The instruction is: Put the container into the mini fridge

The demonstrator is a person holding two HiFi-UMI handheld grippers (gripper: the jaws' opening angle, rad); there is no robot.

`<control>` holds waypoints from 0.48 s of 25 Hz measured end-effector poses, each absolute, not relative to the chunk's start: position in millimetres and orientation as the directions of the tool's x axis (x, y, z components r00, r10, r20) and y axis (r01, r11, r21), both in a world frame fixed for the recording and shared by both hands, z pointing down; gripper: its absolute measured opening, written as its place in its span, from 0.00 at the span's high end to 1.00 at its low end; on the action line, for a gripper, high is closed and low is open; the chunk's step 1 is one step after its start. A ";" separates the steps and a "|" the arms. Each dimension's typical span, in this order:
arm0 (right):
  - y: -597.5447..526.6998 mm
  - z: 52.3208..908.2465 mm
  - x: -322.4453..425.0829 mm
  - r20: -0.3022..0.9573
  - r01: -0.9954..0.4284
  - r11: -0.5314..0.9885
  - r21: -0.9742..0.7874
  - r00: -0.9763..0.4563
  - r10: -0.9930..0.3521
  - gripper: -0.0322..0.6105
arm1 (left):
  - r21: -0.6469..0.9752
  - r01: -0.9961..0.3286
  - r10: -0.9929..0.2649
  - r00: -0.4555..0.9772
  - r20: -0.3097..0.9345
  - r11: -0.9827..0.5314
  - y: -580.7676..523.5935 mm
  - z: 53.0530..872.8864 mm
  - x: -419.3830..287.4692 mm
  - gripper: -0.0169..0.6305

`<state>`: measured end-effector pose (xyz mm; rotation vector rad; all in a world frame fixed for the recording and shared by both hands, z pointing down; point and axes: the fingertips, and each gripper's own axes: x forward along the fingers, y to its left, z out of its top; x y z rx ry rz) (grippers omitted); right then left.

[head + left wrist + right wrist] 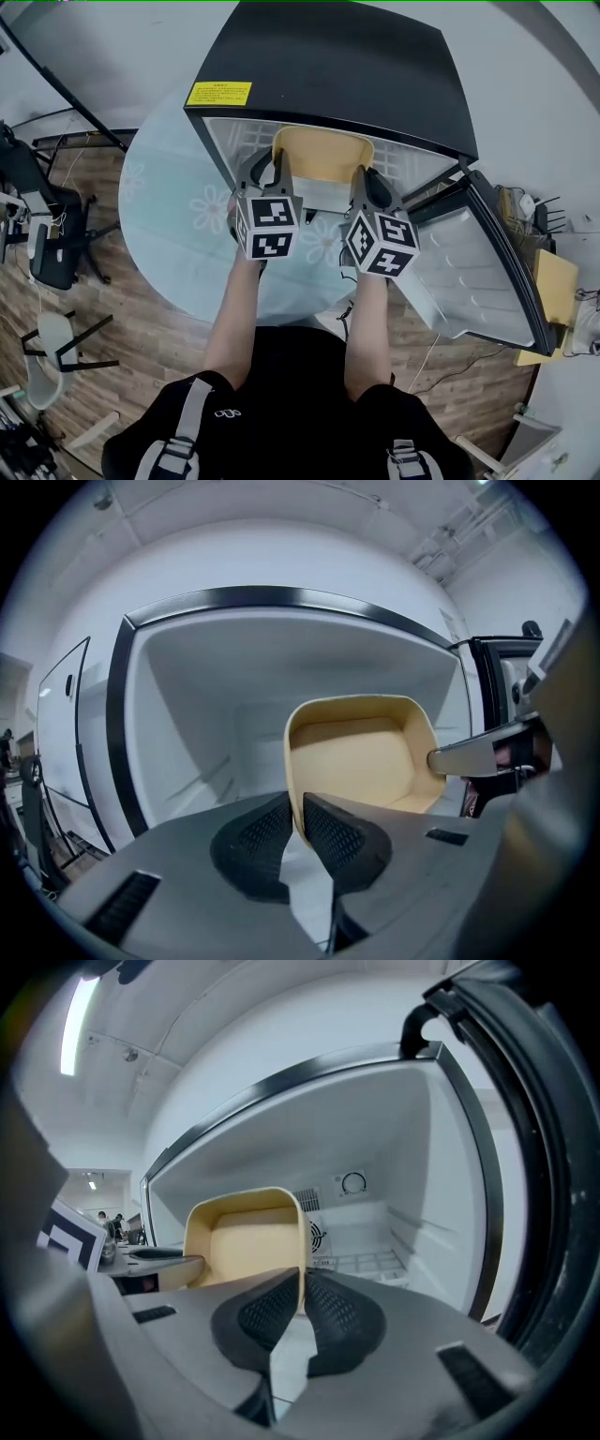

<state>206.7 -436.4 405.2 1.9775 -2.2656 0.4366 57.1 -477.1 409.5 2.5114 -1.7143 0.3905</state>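
Container (323, 157) | just inside mini fridge (328, 66) cavity, door (478, 253) swung wide for access | right claw (302, 1286) clenched on 1 rim, steadying it | left claw (298, 810) slack around opposite rim, likely releasing

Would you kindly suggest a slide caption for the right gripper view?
Right tongs pinch the yellow container's side wall at the mouth of the open mini fridge.
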 end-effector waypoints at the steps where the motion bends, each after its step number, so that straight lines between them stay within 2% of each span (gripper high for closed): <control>1: -438.8 406.1 207.2 0.268 -0.983 0.111 -0.144 -0.146 -0.952 0.91 | -0.095 -0.923 -0.907 0.340 0.247 -0.372 -480.4 409.1 58.2 0.90; 12: -458.9 412.5 211.0 0.287 -0.989 0.077 -0.123 -0.110 -0.952 0.92 | -0.057 -0.921 -0.898 0.359 0.254 -0.384 -498.8 419.8 60.9 0.90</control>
